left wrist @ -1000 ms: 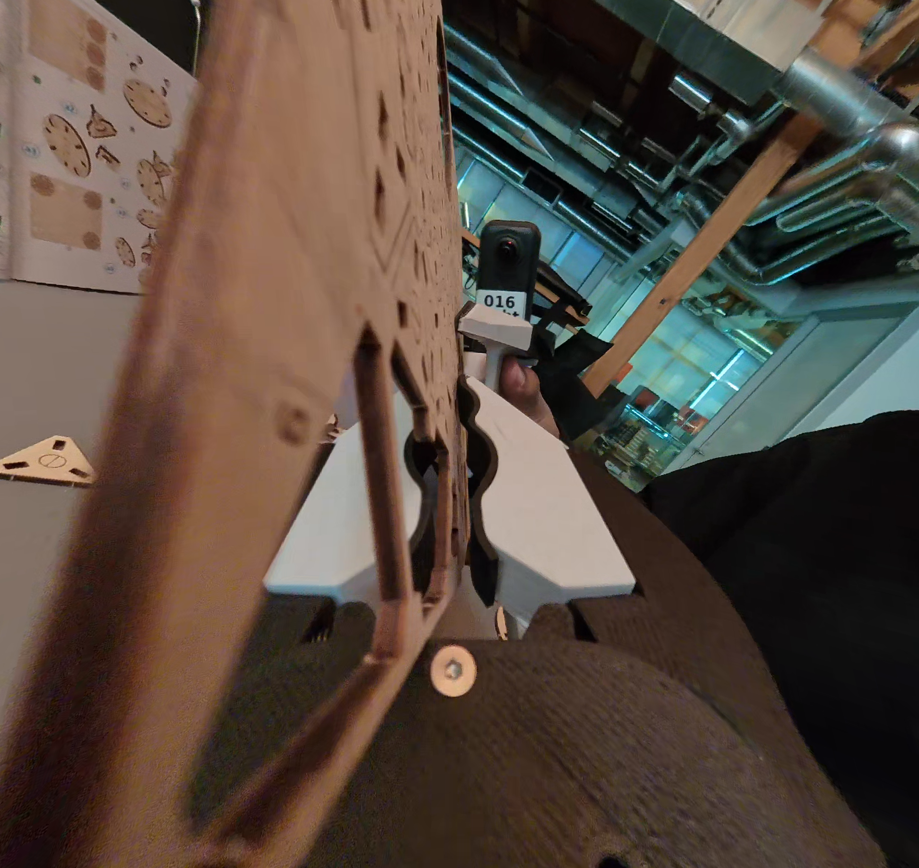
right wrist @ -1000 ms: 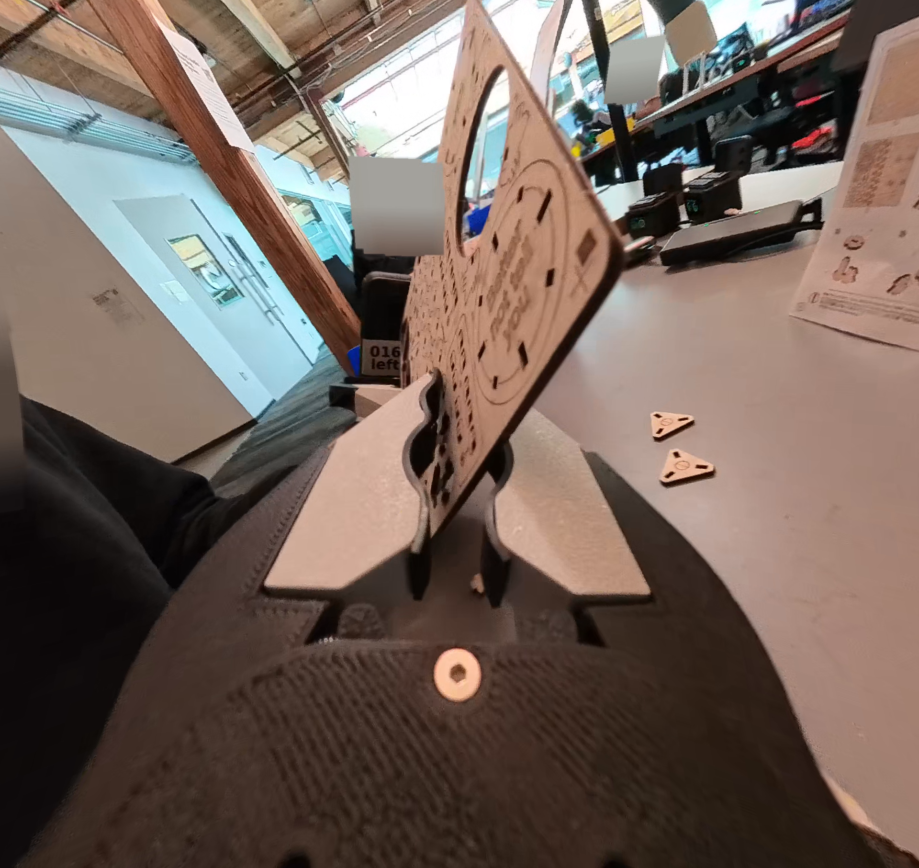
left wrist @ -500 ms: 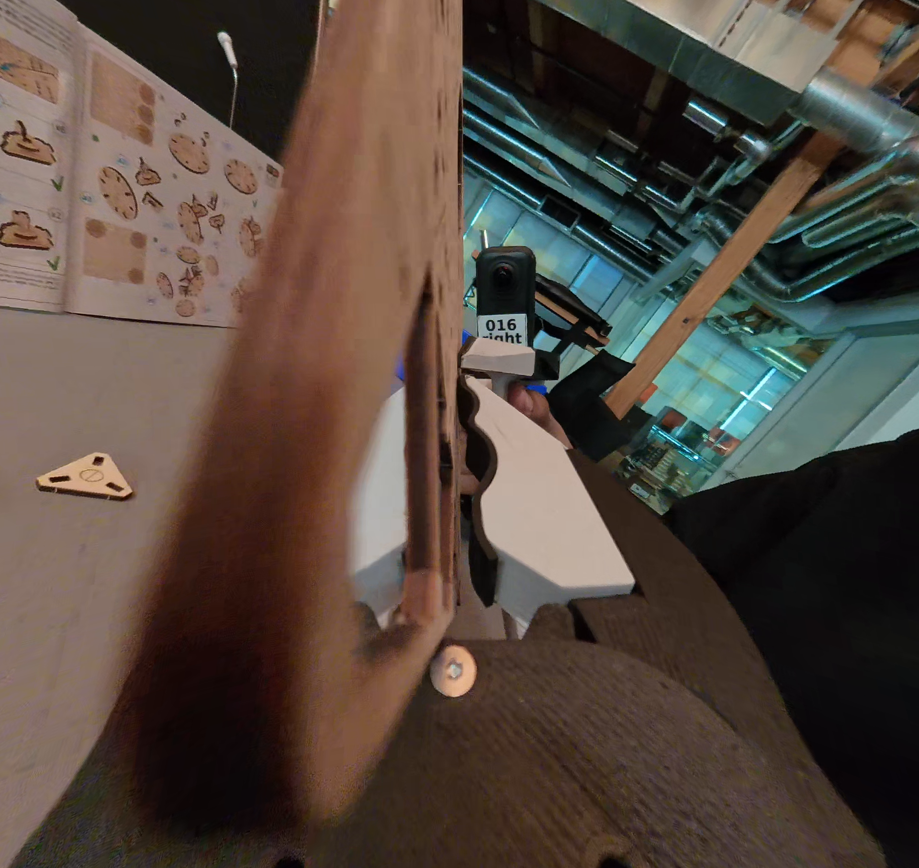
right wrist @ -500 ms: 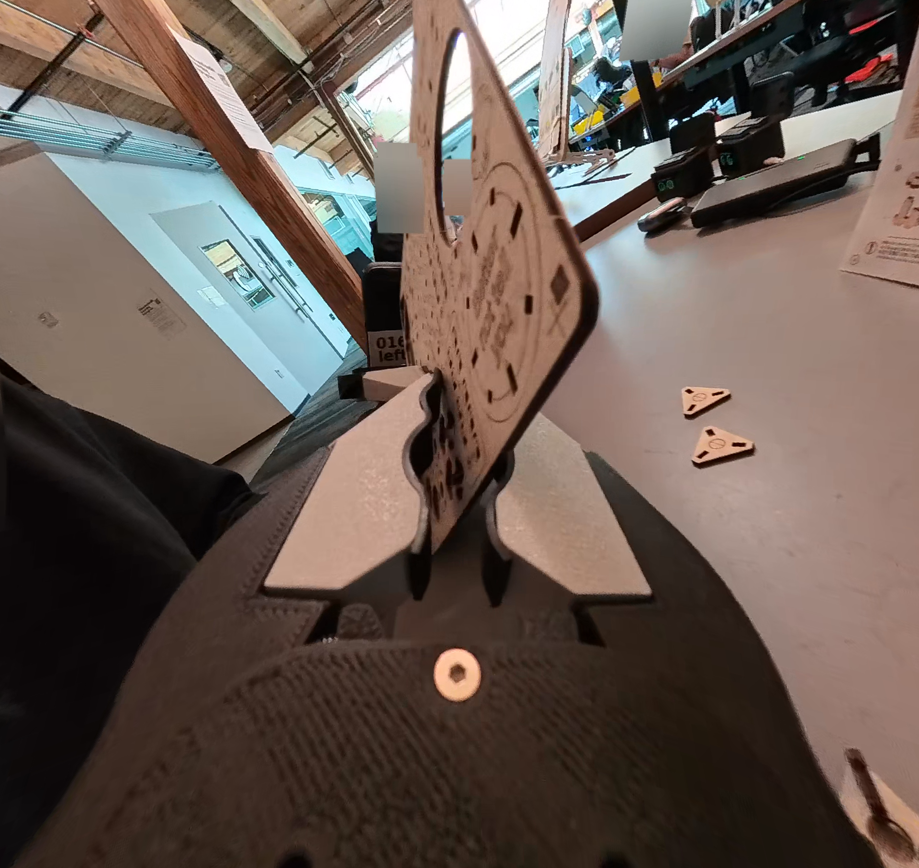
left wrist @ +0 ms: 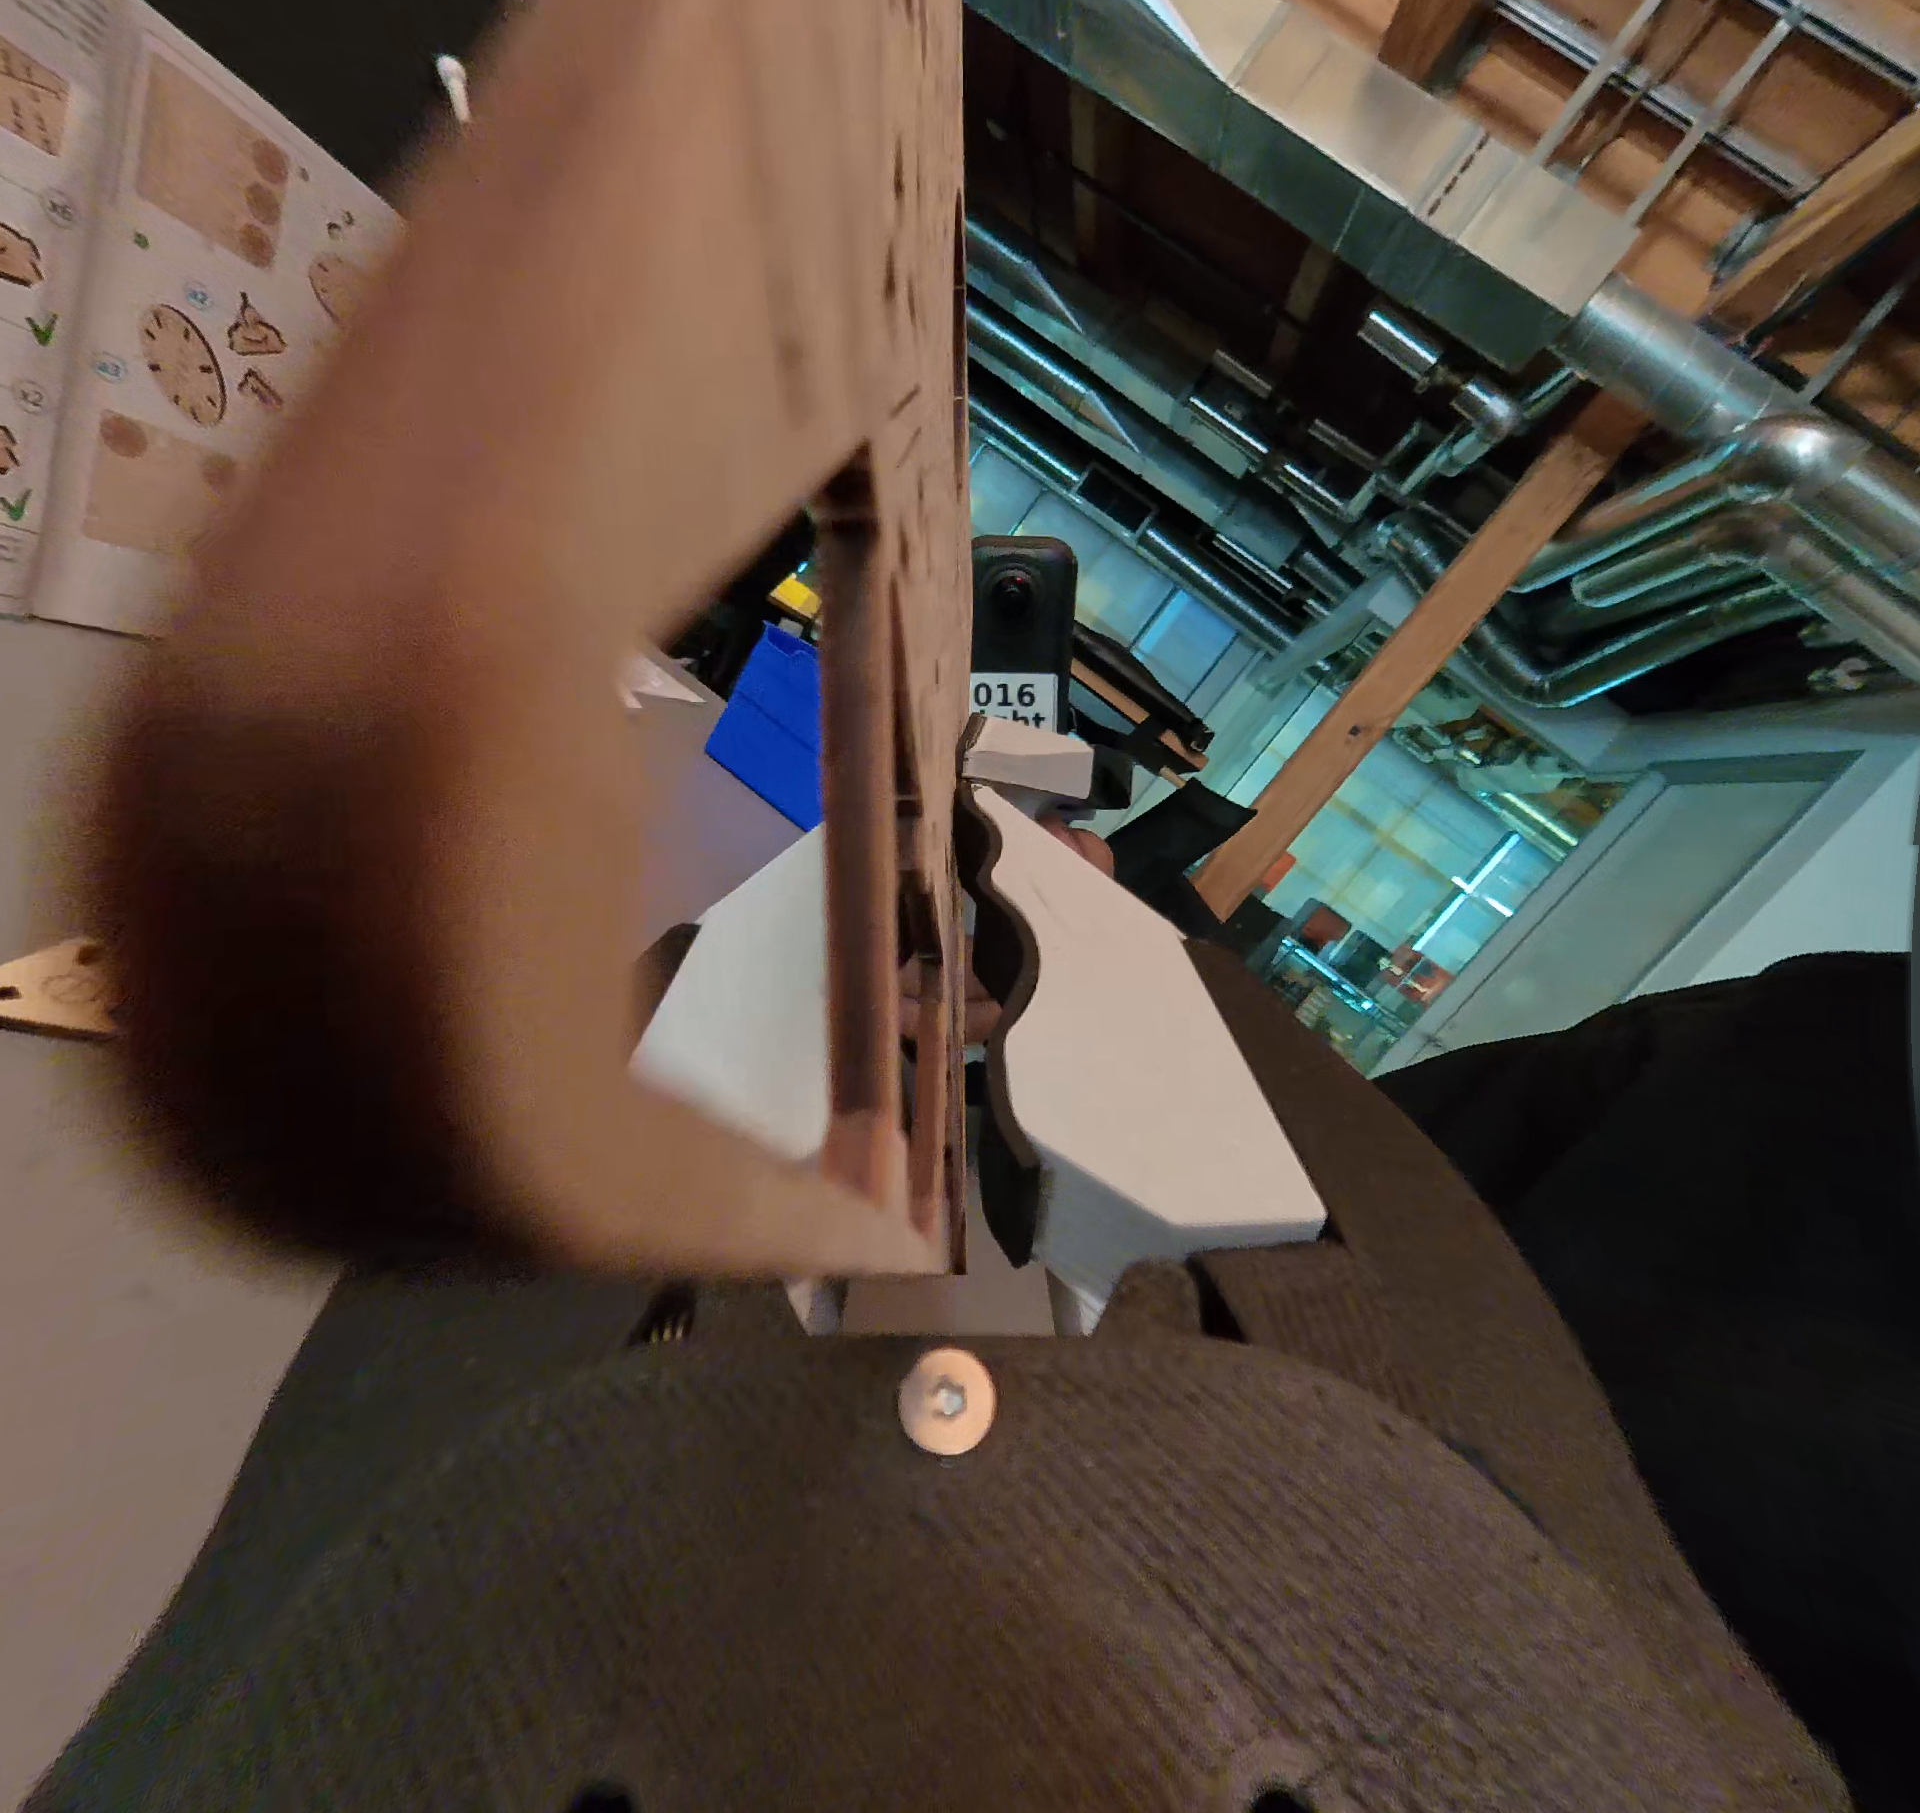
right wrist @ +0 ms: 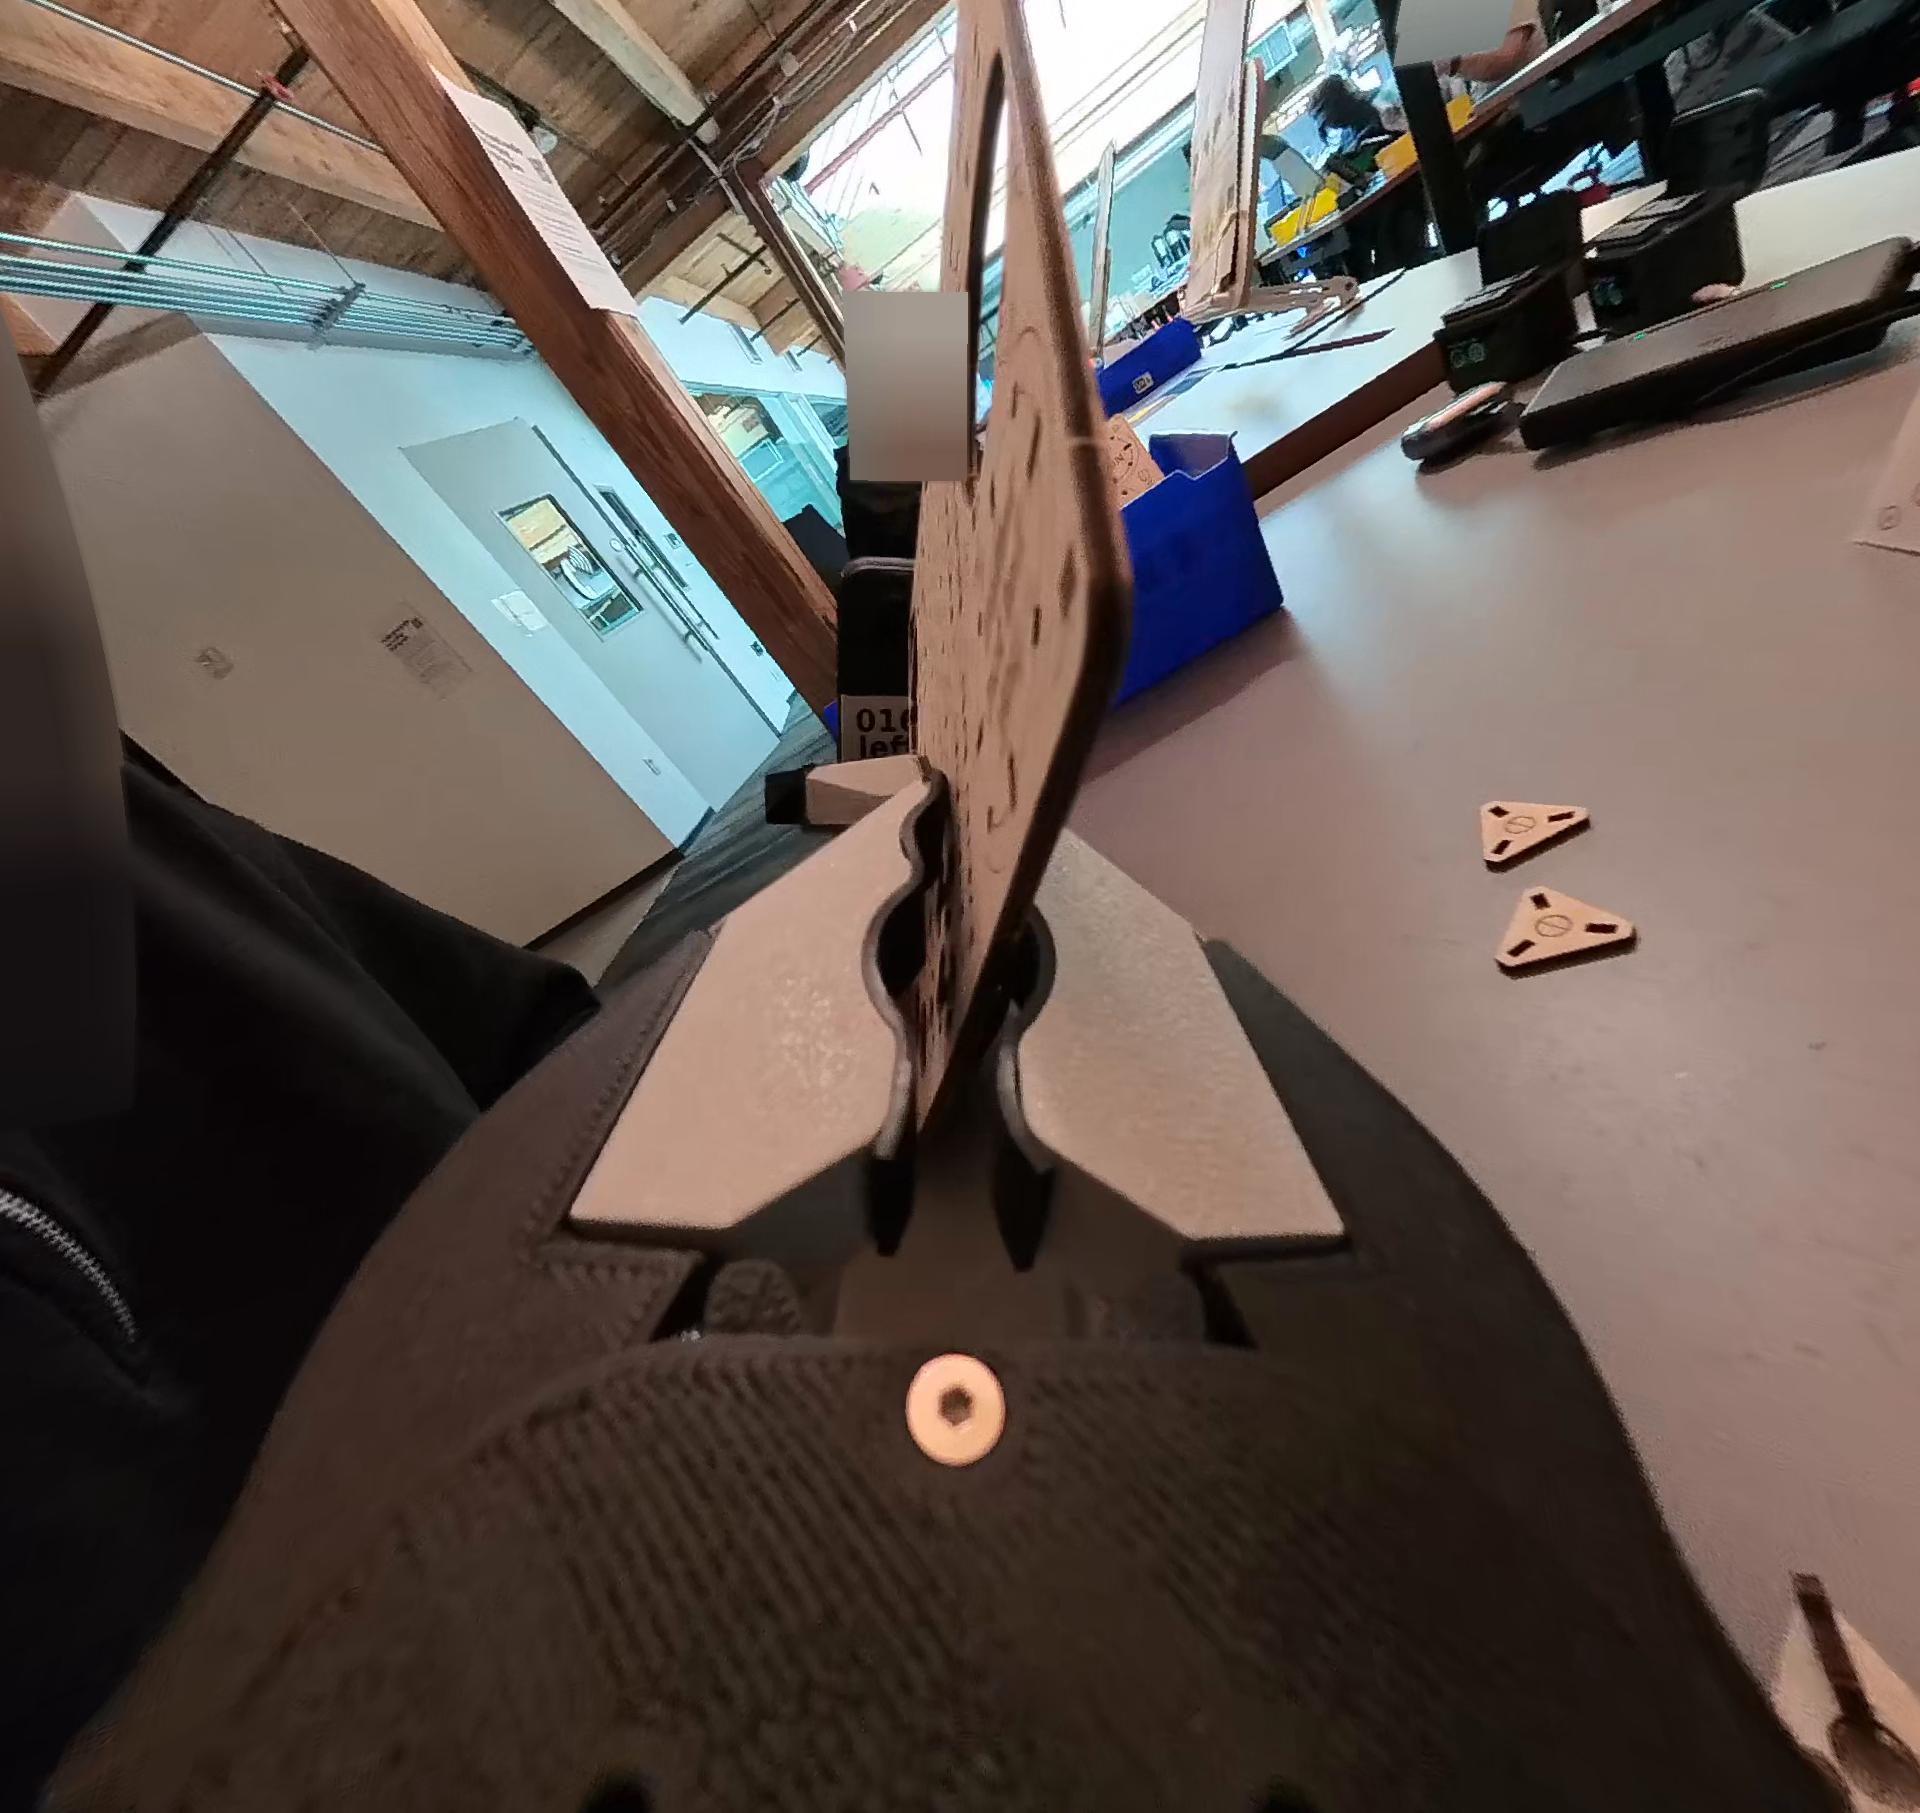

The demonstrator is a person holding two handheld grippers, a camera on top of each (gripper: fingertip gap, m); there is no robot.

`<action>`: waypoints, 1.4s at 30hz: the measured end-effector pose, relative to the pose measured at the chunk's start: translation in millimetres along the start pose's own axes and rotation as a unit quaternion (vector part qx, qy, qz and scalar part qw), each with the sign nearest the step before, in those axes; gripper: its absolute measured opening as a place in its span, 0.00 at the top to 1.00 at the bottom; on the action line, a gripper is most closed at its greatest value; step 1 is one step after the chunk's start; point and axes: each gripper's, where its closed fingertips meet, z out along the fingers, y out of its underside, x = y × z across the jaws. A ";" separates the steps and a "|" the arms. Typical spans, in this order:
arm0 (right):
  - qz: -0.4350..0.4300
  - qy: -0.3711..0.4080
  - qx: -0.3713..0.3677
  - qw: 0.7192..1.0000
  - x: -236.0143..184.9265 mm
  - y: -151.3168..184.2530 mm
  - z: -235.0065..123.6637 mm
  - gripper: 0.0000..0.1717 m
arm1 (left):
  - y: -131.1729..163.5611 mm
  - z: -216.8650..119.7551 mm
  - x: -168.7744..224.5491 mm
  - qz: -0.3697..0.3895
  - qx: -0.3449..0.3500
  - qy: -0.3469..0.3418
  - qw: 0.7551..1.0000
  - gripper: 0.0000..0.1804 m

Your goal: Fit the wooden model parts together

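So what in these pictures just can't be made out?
- Left wrist view: the wooden sheet is blurred close to the lens; it hides the left gripper's left finger and half cuts off the booklet.
- Right wrist view: the same sheet hides most of the other gripper behind it.
- Right wrist view: the blue box's contents are hardly visible.
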 end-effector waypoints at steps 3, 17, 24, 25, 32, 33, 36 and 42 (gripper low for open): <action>-0.009 0.011 -0.005 1.000 3.2 1.0 -0.9 0.97 | 1.5 0.8 -1.5 0.036 -0.008 -0.023 0.999 1.00; -0.058 0.068 -0.011 0.996 16.8 2.2 -2.3 0.96 | 3.9 3.4 -10.1 0.091 -0.008 -0.095 0.991 0.99; -0.064 0.057 0.007 0.996 13.7 -2.6 -1.5 0.92 | 0.0 3.0 -4.5 0.041 0.010 -0.048 0.998 1.00; -0.061 0.048 0.013 0.997 12.2 -3.4 -1.2 0.93 | -1.5 2.6 -3.9 0.018 0.017 -0.035 0.999 1.00; -0.027 0.009 0.042 0.999 3.7 -11.4 -3.1 0.80 | -17.8 -10.3 -6.4 -0.040 0.065 -0.003 0.997 0.98; -0.035 0.015 0.039 0.999 5.0 -11.0 -3.4 0.80 | -19.7 -11.4 -5.9 -0.053 0.072 0.007 0.996 0.97; -0.057 0.022 0.034 0.998 4.7 -9.5 -2.2 0.81 | -22.3 -13.3 -4.9 -0.080 0.083 0.027 0.993 1.00; -0.103 -0.001 0.032 0.994 -6.0 -8.5 -0.9 0.83 | -25.0 -14.2 5.9 -0.141 0.093 0.097 0.981 0.99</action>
